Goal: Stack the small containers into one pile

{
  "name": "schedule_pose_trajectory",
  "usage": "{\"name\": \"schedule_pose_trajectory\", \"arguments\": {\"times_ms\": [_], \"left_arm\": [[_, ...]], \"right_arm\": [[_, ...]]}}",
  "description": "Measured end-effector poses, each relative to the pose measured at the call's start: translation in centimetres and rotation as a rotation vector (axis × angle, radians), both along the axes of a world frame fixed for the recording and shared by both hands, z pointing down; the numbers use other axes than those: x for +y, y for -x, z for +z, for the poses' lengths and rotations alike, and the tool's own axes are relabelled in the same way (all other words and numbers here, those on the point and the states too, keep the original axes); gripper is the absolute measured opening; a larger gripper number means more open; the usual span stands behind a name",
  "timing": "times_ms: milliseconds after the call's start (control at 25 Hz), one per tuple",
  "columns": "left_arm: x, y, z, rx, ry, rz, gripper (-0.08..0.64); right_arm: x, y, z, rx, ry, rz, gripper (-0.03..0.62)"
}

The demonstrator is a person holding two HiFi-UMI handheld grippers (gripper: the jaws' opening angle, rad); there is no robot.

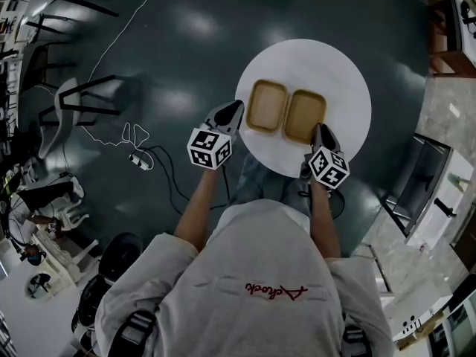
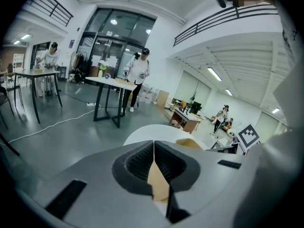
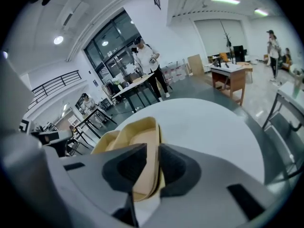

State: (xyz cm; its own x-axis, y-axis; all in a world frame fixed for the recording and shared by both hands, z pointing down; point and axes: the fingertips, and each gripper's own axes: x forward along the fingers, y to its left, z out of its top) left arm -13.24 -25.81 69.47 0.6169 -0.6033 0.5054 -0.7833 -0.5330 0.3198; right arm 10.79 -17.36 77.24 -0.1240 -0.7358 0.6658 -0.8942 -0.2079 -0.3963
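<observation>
Table (image 1: 320, 65): left container (image 1: 268, 105) beside right container (image 1: 306, 115); chair (image 1: 65, 114) apart.

Open lab-like hall: mezzanine railing (image 2: 223, 19), tall glass doors (image 2: 114, 34), scattered worktables (image 2: 107, 81), polished grey floor (image 1: 186, 43).

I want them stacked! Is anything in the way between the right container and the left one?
Nothing visible. The right container, its rim in the right tool, sits beside the empty left container on the round table.
</observation>
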Motion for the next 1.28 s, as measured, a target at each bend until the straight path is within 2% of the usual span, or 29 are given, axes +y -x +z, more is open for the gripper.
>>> {"name": "schedule_pose_trajectory", "arguments": {"times_ms": [80,280,480,560,640,920,1120,1280], "left_arm": [[0.1,0.0,0.5,-0.001,0.012,-0.004,0.014],[0.0,-0.1,1.7,-0.002,0.039,-0.016,0.014],[0.2,-0.3,3.0,-0.023,0.07,-0.024,0.019],[0.2,-0.6,4.0,-0.031,0.099,-0.016,0.106],[0.3,-0.8,5.2,-0.049,0.126,-0.006,0.137],[0.6,-0.4,9.4,-0.121,0.207,-0.008,0.14],[0.9,-0.6,10.2,-0.146,0.223,-0.012,0.137],[1.1,-0.4,10.2,-0.169,0.218,-0.01,0.081]], "right_arm": [[-0.1,0.0,-0.4,0.023,-0.011,-0.022,0.105],[-0.6,-0.1,-1.6,0.089,-0.038,-0.064,0.114],[-0.6,-0.6,-2.0,0.105,-0.04,-0.074,0.112],[-0.7,-0.7,-2.2,0.11,-0.044,-0.078,0.112],[-0.8,-0.7,-2.3,0.116,-0.048,-0.087,0.112],[-0.8,-0.8,-2.3,0.141,-0.052,-0.118,0.112],[-0.7,-1.3,-1.9,0.148,-0.049,-0.132,0.112],[-0.6,-0.9,-2.0,0.147,-0.054,-0.144,0.112]]}}
